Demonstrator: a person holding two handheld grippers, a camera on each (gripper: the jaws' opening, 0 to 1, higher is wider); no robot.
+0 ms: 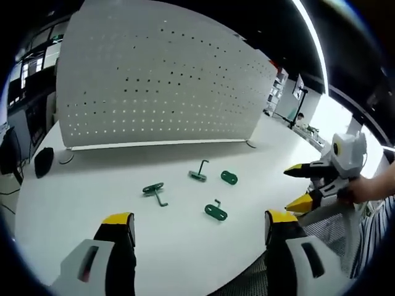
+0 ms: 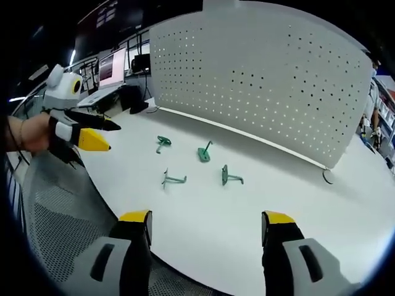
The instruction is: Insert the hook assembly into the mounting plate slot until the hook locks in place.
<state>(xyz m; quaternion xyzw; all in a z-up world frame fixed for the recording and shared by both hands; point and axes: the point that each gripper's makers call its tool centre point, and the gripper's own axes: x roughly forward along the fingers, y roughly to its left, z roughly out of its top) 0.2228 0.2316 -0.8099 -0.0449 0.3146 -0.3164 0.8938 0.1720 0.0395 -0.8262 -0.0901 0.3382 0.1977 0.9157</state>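
Four green hook pieces (image 1: pixel 199 171) lie loose on white table (image 1: pixel 185 246), in front of upright perforated panel (image 1: pixel 160 80). Left gripper (image 1: pixel 197 225) jaws wide apart, empty, near table edge. Right gripper (image 2: pixel 207 223) likewise spread, empty.

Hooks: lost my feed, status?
Left gripper and right gripper open, empty. Four green hooks loose on table, untouched. Pegboard upright behind. Path clear.

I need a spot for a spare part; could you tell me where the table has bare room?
Bare table runs between the pegboard and the four green hooks, and between the hooks and the near edge. The hooks crowd the middle.
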